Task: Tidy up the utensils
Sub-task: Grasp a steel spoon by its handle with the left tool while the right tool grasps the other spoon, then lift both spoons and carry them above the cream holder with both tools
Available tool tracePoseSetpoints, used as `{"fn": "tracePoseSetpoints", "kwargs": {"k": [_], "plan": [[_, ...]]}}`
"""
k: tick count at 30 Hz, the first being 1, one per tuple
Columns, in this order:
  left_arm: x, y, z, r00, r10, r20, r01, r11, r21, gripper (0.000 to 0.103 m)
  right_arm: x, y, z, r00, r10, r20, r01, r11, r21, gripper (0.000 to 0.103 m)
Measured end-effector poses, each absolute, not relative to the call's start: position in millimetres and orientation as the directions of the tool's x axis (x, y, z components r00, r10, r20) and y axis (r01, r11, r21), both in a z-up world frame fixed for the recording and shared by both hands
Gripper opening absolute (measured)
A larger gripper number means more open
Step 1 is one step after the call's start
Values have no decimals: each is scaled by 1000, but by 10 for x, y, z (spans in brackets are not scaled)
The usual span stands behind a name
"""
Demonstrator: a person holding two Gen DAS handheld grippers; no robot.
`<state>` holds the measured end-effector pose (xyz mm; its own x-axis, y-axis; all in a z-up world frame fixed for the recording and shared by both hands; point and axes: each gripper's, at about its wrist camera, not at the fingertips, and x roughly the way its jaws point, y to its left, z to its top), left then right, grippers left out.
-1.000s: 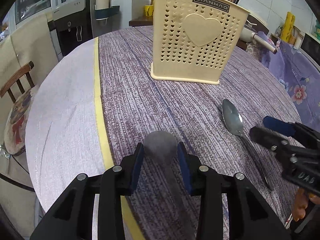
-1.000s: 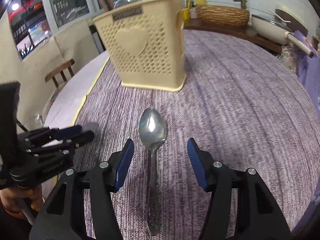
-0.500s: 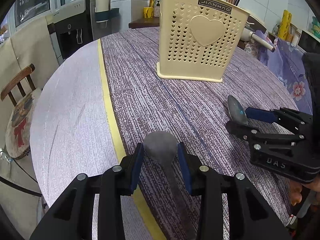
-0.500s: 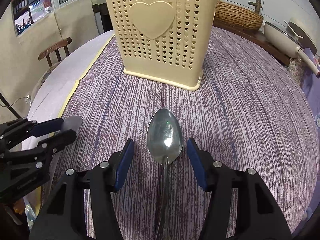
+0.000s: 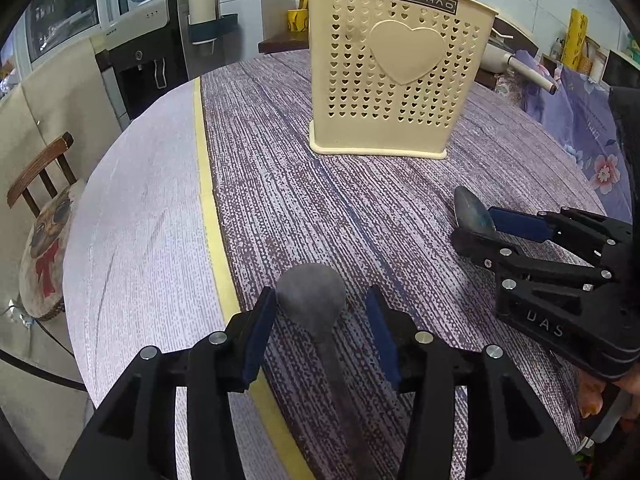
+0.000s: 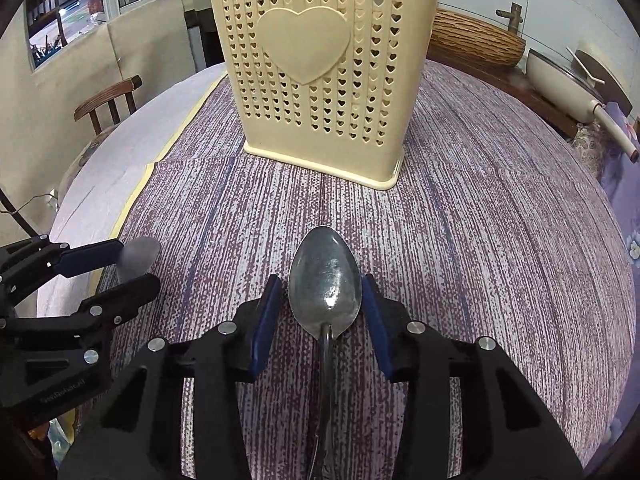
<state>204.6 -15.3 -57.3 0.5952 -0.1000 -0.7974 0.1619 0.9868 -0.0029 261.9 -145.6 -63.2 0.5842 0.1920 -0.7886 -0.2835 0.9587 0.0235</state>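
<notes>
Utensils here are two spoons lying flat on the round desk (image 5: 132, 240) with its purple streaked cloth: a dull grey matte spoon (image 5: 312, 296) on the near left and a shiny steel tablespoon (image 6: 325, 284) on the near right. Neither is in the cream plastic holder with heart-shaped holes (image 6: 320, 76) standing at the far side, which already has chopsticks poking out, so I'd say both spoons are left to do. Each spoon's long axis runs near to far, bowl toward the holder. The left gripper (image 5: 320, 324) straddles the grey bowl, jaws open with a gap on the right; the right gripper (image 6: 325, 316) brackets the steel bowl closely, contact unclear
</notes>
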Motion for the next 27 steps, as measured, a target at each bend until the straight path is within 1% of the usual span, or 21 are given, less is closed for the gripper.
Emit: {"fn": "tracePoseSetpoints", "kwargs": {"k": [1, 5, 11, 17, 22, 27], "plan": [[2053, -157, -575, 594, -95, -799, 161, 987, 2, 47, 2620, -1456, -630, 583, 194, -789, -287, 958, 24, 39], [2086, -188, -577, 589, -77, -805, 155, 988, 19, 46, 2623, -1440, -627, 588, 187, -787, -290, 957, 10, 39], [2112, -184, -569, 591, -65, -804, 144, 989, 25, 37, 2635, -1444, -626, 583, 195, -789, -289, 957, 22, 39], [2124, -178, -569, 594, -71, -801, 141, 990, 17, 37, 2641, -1457, -631, 582, 198, -789, -288, 957, 29, 38], [2146, -133, -559, 597, -89, -797, 131, 991, -13, 36, 2653, -1472, -623, 581, 211, -786, -283, 958, 48, 38], [2136, -61, -488, 625, -105, -774, 112, 993, -44, 36, 2652, -1548, -560, 594, 237, -769, -273, 958, 85, 38]]}}
